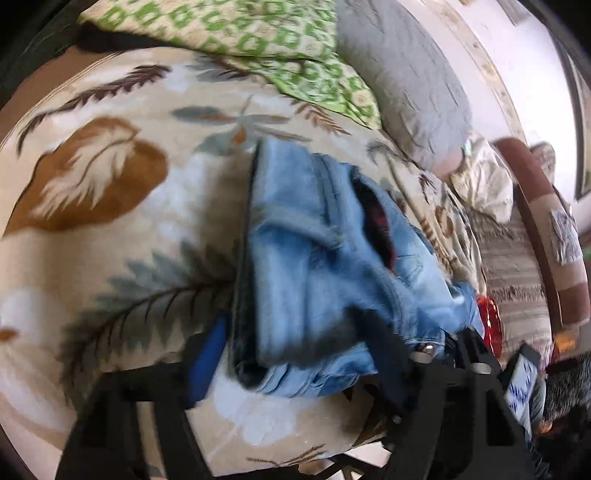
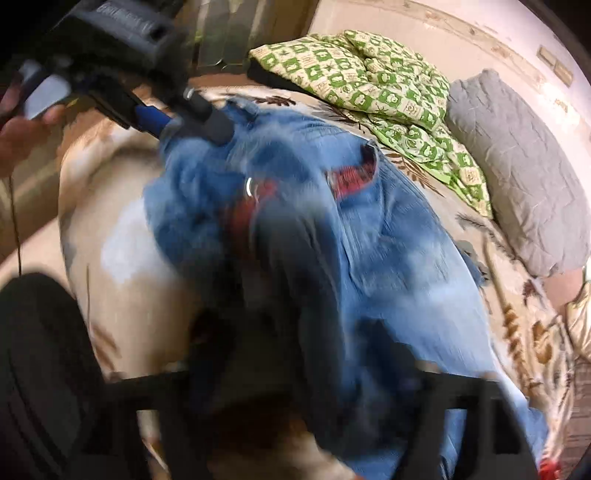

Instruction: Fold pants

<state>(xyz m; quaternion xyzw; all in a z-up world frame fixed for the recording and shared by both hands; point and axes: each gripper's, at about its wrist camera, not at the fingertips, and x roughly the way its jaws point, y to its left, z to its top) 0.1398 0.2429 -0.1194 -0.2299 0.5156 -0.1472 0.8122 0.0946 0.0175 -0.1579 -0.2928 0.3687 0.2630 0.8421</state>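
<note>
While both pinch denim, left tool (image 1: 295,354) and right tool (image 2: 306,332) lift jeans (image 1: 317,236) off blanket (image 1: 110,184).

On my left wrist feed the left hand-held gripper (image 1: 295,354) is matte black plastic with blurred fingers (image 1: 207,363) faced in bright blue padding, a black truss-like frame below them, and two silver screw heads (image 1: 428,348) on its right side. From the right wrist feed I see that same unit from outside as a dark grey-black housing (image 2: 122,29) with faint raised lettering I can't read, a blue finger pad and a rounded dark grey tip. The right hand-held gripper (image 2: 314,347) is only a smeared black frame, and bare skin of the person's hand (image 2: 16,129) shows at the left edge
</note>
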